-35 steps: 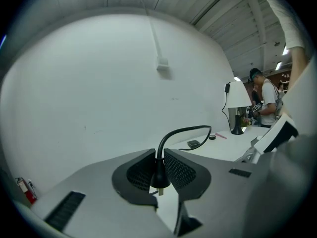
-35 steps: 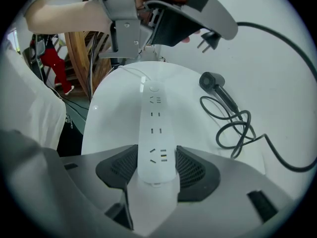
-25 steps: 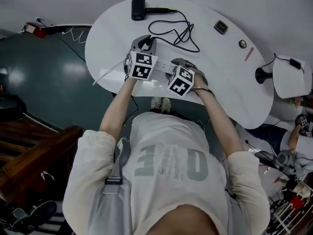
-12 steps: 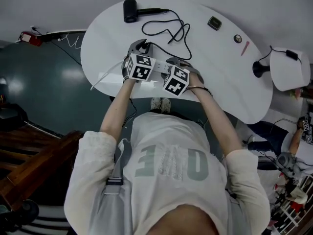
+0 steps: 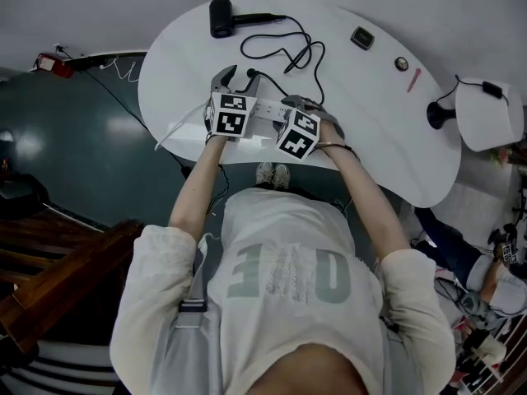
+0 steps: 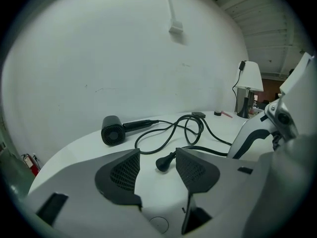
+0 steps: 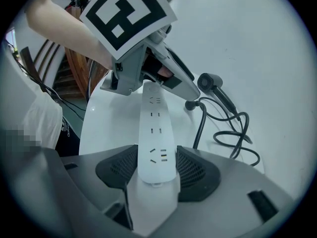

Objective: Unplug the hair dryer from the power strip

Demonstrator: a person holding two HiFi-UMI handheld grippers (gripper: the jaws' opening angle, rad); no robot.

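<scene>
**Plug out, grip released.** The left gripper stands with its jaws wide apart, having just been opening. The black plug lies loose on the white table between their tips. Neither pad touches it, and it is clear of the power strip. The right gripper is clamped on the strip's near end, pads pressed to both long sides, and the sockets that show there are empty. In the head view the hair dryer lies on its side at the table's 11 o'clock. Its cord loops back through 12 o'clock to the plug.

The unplugging itself looks done (what is left is letting go and getting clear). By this reading the next move calls for drawing the left gripper back and up without snagging the plug or the nearest cord loop. The right pads can then ease off the strip.

Room is uneven. The strip sits close to the table's near edge at 6 o'clock, so a shove toward the person could slide it over. Cord loops crowd 12 o'clock. Bare tabletop opens toward 3 o'clock, as far as a lamp at the right rim. A small dark box, a round bit and a red pen lie between 1 and 2 o'clock, well apart from both grippers.
</scene>
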